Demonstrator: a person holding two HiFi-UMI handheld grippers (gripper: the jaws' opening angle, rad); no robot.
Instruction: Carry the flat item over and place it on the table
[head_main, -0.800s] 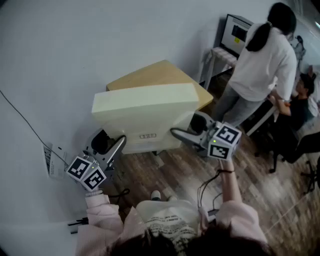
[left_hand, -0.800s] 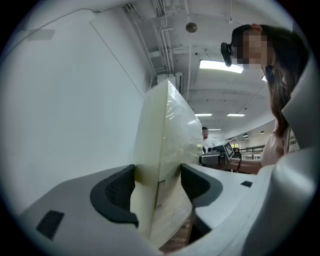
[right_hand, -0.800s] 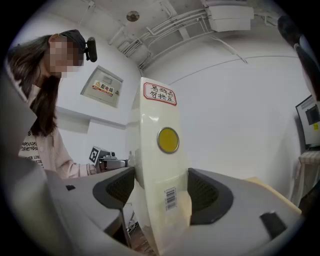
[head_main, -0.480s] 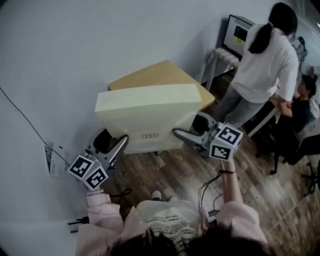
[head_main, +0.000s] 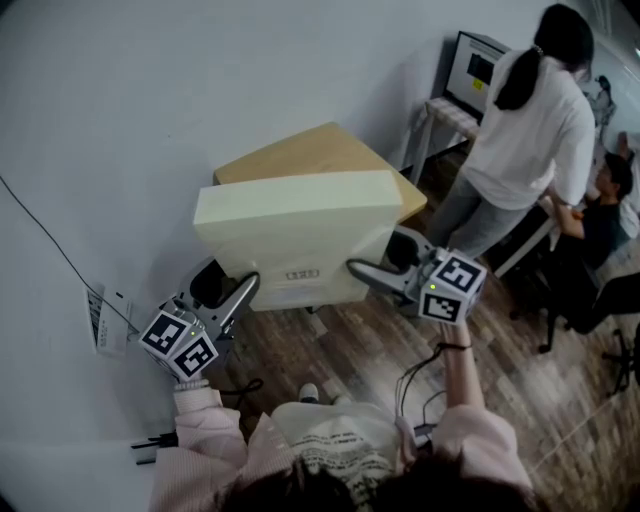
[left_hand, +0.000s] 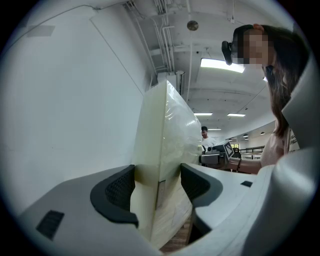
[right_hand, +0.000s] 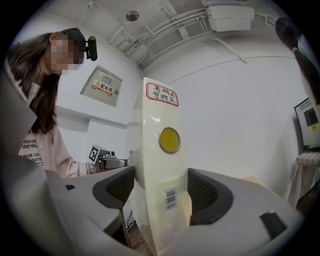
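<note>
The flat item (head_main: 300, 235) is a thick cream slab wrapped in plastic, standing on its long edge above the floor in front of a light wooden table (head_main: 300, 150). My left gripper (head_main: 232, 277) is shut on its left end and my right gripper (head_main: 372, 252) on its right end. In the left gripper view the slab (left_hand: 167, 130) fills the gap of the left gripper (left_hand: 157, 187), both dark pads against its faces. The right gripper view shows the slab's end (right_hand: 157, 115), with a yellow dot and a barcode, clamped in the right gripper (right_hand: 161, 192).
The white wall (head_main: 150, 120) runs close along the left, with a cable and a paper sheet (head_main: 105, 320) on it. A standing person (head_main: 530, 120) and a seated person (head_main: 605, 195) are at the right by a monitor (head_main: 472, 65). Wooden floor (head_main: 340, 340) lies below the slab.
The slab and both grippers have shifted slightly to the right and toward the table. Both grips are unchanged.
</note>
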